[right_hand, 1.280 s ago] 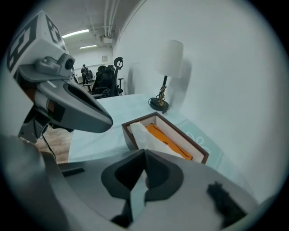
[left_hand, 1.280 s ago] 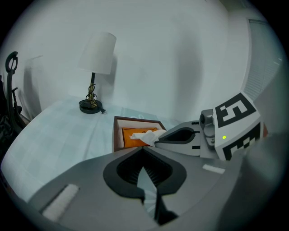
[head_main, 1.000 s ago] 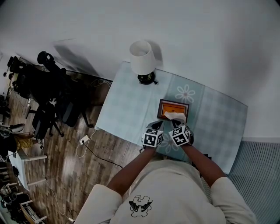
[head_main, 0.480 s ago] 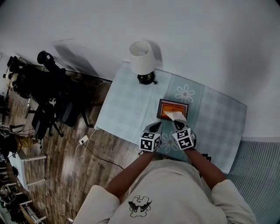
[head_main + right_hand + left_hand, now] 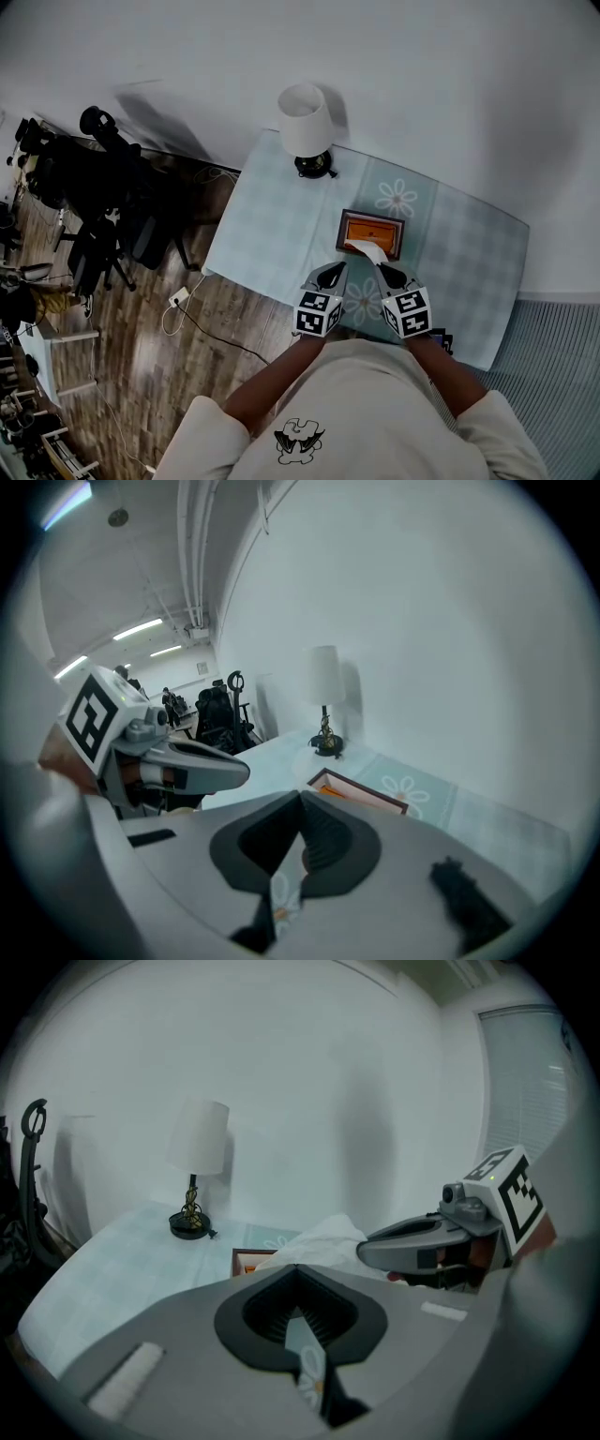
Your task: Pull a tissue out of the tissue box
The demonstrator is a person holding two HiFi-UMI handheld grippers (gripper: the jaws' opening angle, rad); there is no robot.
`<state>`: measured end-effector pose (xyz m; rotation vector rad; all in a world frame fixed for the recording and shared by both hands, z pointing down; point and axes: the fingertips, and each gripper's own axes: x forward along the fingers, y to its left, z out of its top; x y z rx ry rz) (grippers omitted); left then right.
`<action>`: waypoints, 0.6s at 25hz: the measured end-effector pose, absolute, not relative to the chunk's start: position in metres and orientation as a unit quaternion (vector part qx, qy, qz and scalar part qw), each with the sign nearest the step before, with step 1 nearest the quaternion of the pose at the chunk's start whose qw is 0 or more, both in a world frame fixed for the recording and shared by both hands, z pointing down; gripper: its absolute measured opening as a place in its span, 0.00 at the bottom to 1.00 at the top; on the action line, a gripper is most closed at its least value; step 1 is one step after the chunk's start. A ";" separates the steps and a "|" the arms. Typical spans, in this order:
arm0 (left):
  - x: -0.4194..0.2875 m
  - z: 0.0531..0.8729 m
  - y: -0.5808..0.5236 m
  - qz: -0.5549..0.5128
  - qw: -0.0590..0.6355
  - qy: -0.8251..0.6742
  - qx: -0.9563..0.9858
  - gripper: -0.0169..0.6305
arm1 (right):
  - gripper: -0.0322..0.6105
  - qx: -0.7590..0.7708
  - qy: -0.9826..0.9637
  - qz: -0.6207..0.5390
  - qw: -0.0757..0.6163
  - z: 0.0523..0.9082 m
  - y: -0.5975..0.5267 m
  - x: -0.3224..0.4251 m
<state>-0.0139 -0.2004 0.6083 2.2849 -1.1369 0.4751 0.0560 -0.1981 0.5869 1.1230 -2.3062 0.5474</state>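
Note:
The tissue box (image 5: 373, 216), brown-rimmed with an orange top, lies on the table and also shows in the left gripper view (image 5: 246, 1262) and the right gripper view (image 5: 361, 794). A white tissue (image 5: 366, 249) stretches from its slot up to my right gripper (image 5: 382, 270), which is shut on its end. In the left gripper view the tissue (image 5: 314, 1241) billows beside the right gripper's tip. My left gripper (image 5: 335, 268) hangs just left of the box, its jaws (image 5: 298, 1267) shut with nothing between them. The right gripper's own jaws (image 5: 302, 794) hide the pinched end.
A white-shaded lamp (image 5: 305, 122) stands at the table's far left corner. The table (image 5: 272, 225) wears a pale blue checked cloth with flower prints. Black office chairs (image 5: 103, 187) and a cable with a socket (image 5: 178, 300) are on the wooden floor to the left.
Both grippers have risen and drawn back from the box toward the person. The tissue, bunched on the box before, is now pulled out into a longer strip.

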 end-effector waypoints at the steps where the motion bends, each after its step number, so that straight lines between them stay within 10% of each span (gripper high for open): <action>1: -0.016 0.606 -0.198 0.176 0.267 -0.422 0.848 0.04 | 0.07 0.415 -0.851 0.206 0.249 0.581 -0.196 0.057; 15: -0.023 0.556 -0.169 0.129 0.250 -0.425 0.860 0.04 | 0.07 0.429 -0.855 0.259 0.132 0.530 -0.159 0.076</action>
